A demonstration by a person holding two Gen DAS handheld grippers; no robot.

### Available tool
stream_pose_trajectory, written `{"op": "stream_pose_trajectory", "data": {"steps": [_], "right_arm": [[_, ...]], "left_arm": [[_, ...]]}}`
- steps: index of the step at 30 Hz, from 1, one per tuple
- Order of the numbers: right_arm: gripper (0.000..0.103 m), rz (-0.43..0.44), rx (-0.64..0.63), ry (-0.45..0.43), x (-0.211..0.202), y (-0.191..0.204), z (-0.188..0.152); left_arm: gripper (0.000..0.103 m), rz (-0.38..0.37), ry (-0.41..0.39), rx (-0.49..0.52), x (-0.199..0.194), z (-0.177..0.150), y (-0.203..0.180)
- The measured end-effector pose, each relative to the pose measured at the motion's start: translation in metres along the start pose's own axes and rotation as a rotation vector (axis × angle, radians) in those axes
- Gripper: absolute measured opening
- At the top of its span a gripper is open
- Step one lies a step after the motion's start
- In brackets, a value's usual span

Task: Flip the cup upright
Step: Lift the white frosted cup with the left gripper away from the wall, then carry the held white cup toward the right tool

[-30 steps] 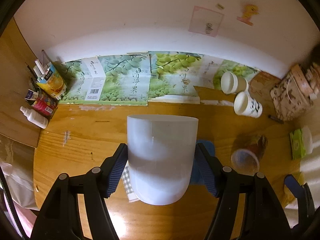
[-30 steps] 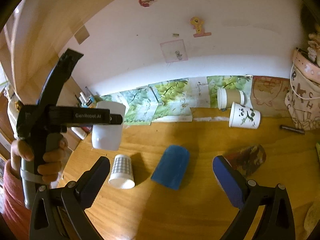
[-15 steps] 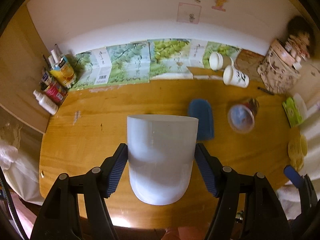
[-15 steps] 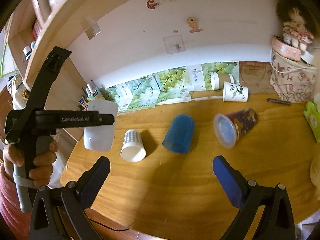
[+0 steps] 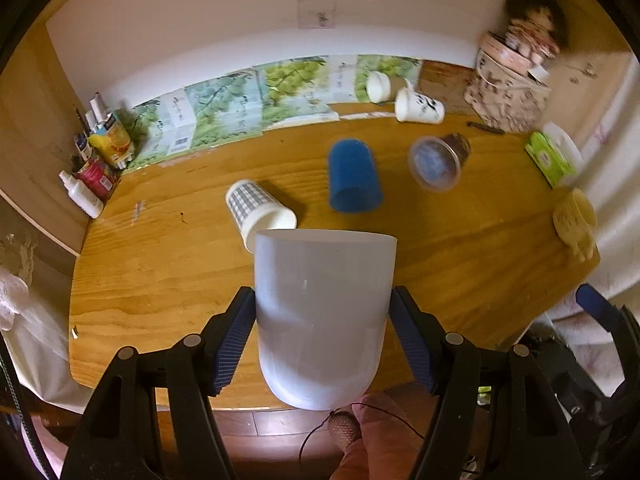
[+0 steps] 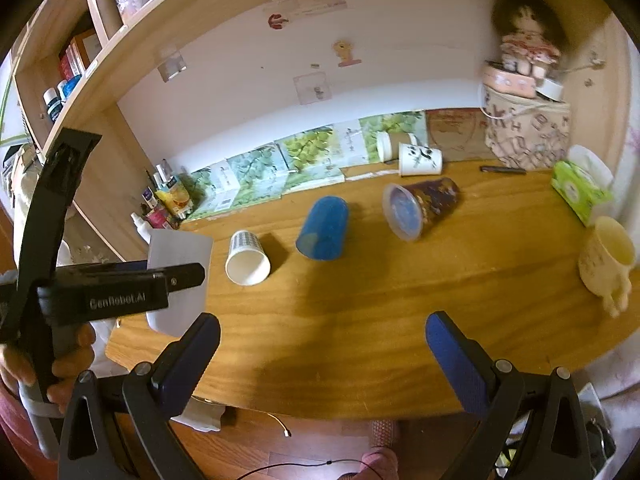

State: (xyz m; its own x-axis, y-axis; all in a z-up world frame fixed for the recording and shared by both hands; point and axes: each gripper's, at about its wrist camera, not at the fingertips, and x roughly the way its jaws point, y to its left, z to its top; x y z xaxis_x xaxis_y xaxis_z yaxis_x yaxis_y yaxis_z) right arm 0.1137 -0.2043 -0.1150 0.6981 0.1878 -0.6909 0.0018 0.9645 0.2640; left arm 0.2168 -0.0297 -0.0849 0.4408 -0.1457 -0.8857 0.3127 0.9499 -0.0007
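Black gripper frames, blue ribbed fingers [image 5: 236, 336], silver screws, "GenRobot.AI" marking.

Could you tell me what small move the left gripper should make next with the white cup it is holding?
Probably lower it to bare wood near the table's front edge: the left gripper holds the white cup above the table.

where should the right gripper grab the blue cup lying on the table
Grip the blue cup across its round side wall at mid-length, coming down from above. It lies on its side, mouth toward the near table edge, so the jaws should straddle its width. The open right gripper is free.
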Motion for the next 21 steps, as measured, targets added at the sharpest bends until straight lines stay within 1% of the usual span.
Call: {"op": "stream_pose_trajectory", "data": {"steps": [4, 6, 9, 15, 18, 21], "right_arm": [[0.103, -0.022, 0.014, 0.004, -0.008, -0.003, -0.012], [0.103, -0.032, 0.017, 0.008, -0.011, -0.005, -0.016], [0.103, -0.045, 0.018, 0.013, -0.014, -0.008, -0.019], [0.103, -0.047, 0.014, 0.031, -0.012, -0.019, -0.015], [0.103, -0.043, 0.018, 0.042, -0.007, -0.027, -0.012], [0.103, -0.043, 0.014, 0.060, -0.001, -0.037, -0.007]], "left_arm": [[0.072, -0.022, -0.009, 0.023, 0.002, -0.013, -0.007], [0.072, -0.044, -0.010, 0.027, 0.004, -0.017, -0.009], [0.072, -0.056, -0.015, 0.040, 0.007, -0.020, -0.014], [0.072, -0.086, -0.026, 0.052, 0.015, -0.022, -0.027], [0.072, -0.100, -0.043, 0.055, 0.019, -0.023, -0.034], [0.072, -0.103, -0.029, 0.042, 0.029, -0.023, -0.043]]}}
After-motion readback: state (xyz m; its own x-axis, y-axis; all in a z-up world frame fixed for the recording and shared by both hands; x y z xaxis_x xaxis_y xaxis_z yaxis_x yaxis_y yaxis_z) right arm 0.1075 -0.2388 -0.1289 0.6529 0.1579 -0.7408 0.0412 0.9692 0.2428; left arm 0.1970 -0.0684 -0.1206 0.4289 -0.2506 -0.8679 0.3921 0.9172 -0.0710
